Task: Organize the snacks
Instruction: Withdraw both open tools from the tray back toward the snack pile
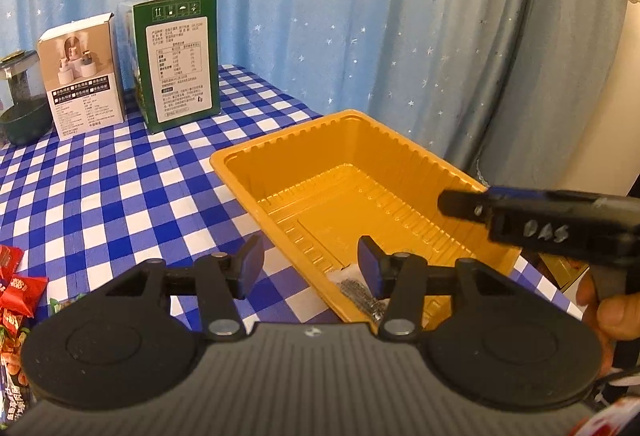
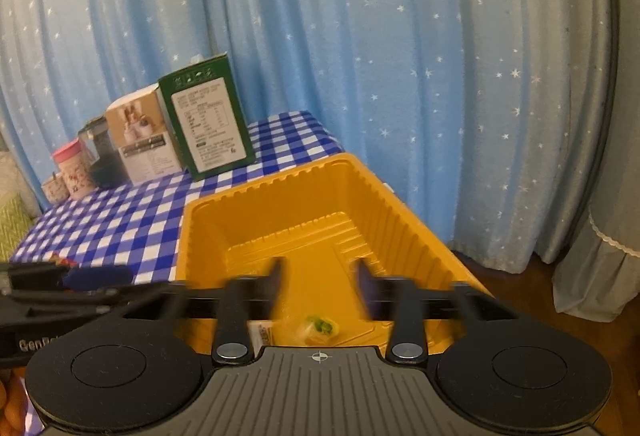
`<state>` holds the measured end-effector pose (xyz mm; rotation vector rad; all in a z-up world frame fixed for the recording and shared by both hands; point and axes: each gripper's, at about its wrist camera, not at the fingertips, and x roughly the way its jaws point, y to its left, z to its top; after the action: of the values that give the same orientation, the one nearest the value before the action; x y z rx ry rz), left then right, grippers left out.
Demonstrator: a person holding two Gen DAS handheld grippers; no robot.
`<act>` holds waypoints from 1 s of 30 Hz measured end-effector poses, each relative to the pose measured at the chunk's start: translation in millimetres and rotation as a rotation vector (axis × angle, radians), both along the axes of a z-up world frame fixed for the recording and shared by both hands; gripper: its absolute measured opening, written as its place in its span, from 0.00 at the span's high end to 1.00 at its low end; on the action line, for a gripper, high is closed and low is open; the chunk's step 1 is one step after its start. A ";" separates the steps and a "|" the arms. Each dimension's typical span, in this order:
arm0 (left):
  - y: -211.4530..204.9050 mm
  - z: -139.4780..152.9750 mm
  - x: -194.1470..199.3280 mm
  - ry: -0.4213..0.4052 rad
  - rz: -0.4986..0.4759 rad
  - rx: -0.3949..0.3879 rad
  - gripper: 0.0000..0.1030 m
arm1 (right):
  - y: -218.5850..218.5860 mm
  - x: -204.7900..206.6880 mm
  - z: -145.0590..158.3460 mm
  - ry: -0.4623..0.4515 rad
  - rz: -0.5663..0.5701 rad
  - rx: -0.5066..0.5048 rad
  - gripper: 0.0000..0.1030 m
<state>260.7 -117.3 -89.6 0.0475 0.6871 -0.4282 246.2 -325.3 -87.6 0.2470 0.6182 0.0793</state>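
Both tongs stand apart and empty: the right tongs [image 2: 318,278] hover over the near end of the yellow tray [image 2: 404,211], the left tongs [image 1: 310,268] just outside its near-left rim. The step looks like fetching more snacks, so the left should swing to the red snack packets [image 1: 18,286] on the counter [image 1: 120,187] to its left and lift one clear over the rim. The tray holds only a small green-and-yellow sweet [image 2: 322,328] and a pale wrapper [image 2: 262,334] beneath the right tongs.

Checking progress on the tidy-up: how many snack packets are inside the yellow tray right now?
2 visible: a green-and-yellow packet and a white packet, both at the near end of the yellow tray. The grippers may hide more.
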 end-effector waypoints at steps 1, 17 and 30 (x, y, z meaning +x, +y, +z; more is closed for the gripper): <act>0.6 -0.6 -0.2 0.002 0.001 0.000 0.54 | -2.3 -1.5 1.3 -0.009 -0.015 0.011 0.39; 15.1 8.3 -7.3 -0.013 0.036 -0.009 0.54 | 2.8 -6.4 6.3 -0.035 -0.018 -0.010 0.39; 77.1 14.9 -30.7 -0.035 0.146 0.013 0.46 | 53.9 -6.4 14.5 -0.088 0.110 -0.050 0.39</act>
<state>230.0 -40.2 -74.7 0.0176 0.6540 -0.2824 239.7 -271.4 -73.1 0.1598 0.5450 0.1790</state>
